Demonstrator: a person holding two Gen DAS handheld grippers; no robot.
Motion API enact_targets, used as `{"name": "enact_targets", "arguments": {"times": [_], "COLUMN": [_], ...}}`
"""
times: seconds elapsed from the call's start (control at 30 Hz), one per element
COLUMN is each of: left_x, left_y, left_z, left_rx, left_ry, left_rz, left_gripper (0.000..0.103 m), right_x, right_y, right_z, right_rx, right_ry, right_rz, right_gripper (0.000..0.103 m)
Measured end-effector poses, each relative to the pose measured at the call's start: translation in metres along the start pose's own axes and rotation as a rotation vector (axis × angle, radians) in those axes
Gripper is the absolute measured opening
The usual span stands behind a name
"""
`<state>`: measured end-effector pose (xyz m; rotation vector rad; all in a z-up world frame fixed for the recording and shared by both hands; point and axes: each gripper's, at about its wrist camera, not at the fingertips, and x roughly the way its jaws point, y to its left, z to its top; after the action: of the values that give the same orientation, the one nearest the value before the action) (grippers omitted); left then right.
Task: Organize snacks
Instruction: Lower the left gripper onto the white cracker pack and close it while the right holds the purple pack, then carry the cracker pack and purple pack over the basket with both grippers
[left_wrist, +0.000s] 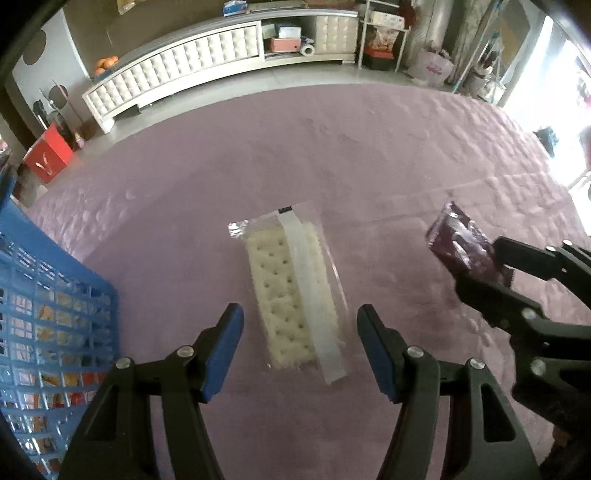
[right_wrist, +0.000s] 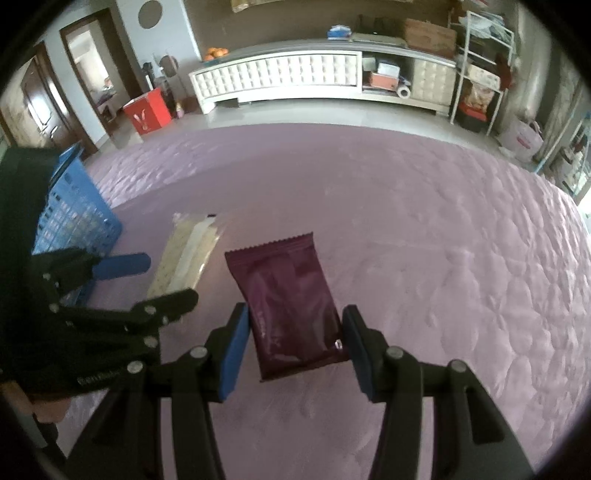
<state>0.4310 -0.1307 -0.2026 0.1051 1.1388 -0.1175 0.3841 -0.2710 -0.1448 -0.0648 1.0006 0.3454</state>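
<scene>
- Presently, left gripper (left_wrist: 299, 347): jaws spread wide with nothing held, straddling the clear cracker pack (left_wrist: 295, 295) lying on the purple quilt (left_wrist: 369, 155).
- Right gripper (right_wrist: 293, 350): pads clamped on the maroon snack packet (right_wrist: 286, 299), lifted off the quilt.
- Blue basket (left_wrist: 55, 314), at nine o'clock of the crackers: several snacks already inside.
- Remaining: these two packs, by my judgement.

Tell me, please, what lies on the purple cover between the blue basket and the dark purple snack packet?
The clear cracker packet lies between the blue basket and the dark purple snack packet, best seen in the right wrist view.
</scene>
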Motion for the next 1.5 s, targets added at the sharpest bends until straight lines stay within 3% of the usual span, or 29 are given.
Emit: {"name": "enact_targets", "arguments": {"times": [0.23,0.37,0.57,0.8,1.07,1.27,1.5], "left_x": [0.008,0.007,-0.010,-0.071,-0.156,-0.228,-0.271], "left_y": [-0.005,-0.012,-0.009,-0.011,0.002,0.030,0.081], "left_z": [0.001,-0.001,-0.016,-0.033,-0.053,-0.075,-0.100], "left_rx": [-0.007,-0.010,-0.025,0.012,0.034,0.034,0.009], "left_ry": [0.014,0.010,-0.018,-0.132,-0.270,-0.383,-0.450], "left_rz": [0.000,-0.027,-0.043,-0.052,-0.070,-0.088,-0.070], "left_gripper": [0.062,0.046,0.043,0.043,0.043,0.043,0.043], "right_x": [0.001,0.000,-0.005,-0.041,-0.114,-0.167,-0.205], "right_y": [0.001,0.000,0.000,0.006,0.037,0.076,0.125], "right_z": [-0.001,-0.001,-0.005,-0.014,-0.008,-0.005,-0.001], "right_rx": [-0.004,-0.005,0.007,-0.011,-0.049,-0.083,-0.132], "right_ry": [0.009,0.007,0.014,-0.039,-0.132,-0.204,-0.263], "right_rz": [0.001,0.004,-0.009,-0.033,-0.043,-0.027,0.008], "right_gripper": [0.056,0.056,0.056,0.056,0.056,0.056,0.056]}}
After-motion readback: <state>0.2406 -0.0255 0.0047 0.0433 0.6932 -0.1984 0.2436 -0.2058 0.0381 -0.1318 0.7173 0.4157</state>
